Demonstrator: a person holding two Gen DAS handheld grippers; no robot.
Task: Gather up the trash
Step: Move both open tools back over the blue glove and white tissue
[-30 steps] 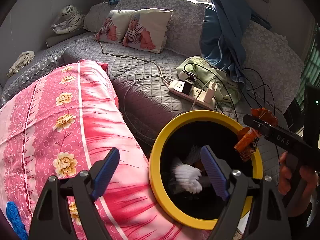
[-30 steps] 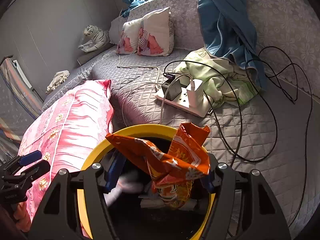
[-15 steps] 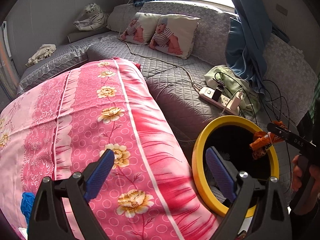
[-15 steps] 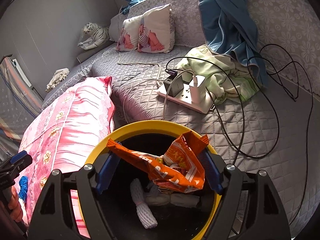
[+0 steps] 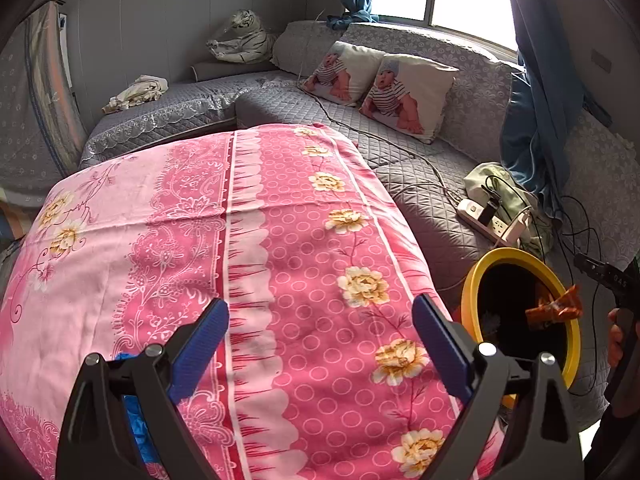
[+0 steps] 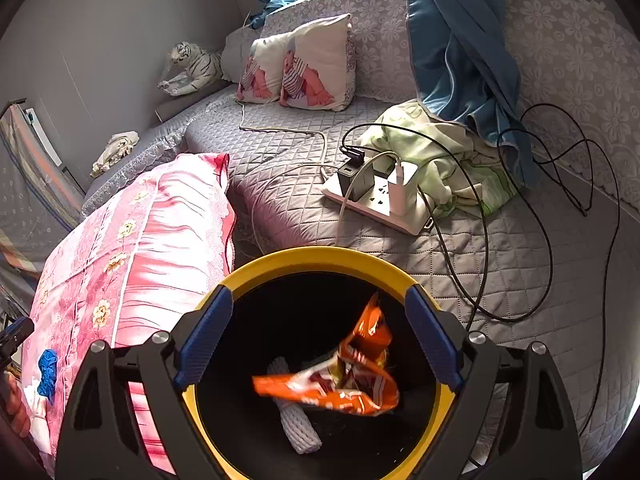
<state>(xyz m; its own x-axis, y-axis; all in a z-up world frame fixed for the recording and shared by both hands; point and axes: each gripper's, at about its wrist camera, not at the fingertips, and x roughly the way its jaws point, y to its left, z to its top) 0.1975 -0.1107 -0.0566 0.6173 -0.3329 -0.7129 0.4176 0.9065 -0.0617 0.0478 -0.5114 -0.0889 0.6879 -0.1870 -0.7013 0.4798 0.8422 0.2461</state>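
Right gripper (image 6: 316, 340) jaws just opened wide; wrapper (image 6: 332, 376) loose below them, inside bin (image 6: 320, 258). Left gripper (image 5: 320, 344) open, empty, over blanket (image 5: 200, 240). Risk: blue scrap (image 6: 47, 372) gets missed, half hidden behind left finger.

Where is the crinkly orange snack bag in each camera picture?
Left wrist view: the crinkly orange snack bag shows at the far right, inside the yellow-rimmed round bin.
Right wrist view: bottom centre, the bag is inside the bin.
Shared landmark: the white power strip.
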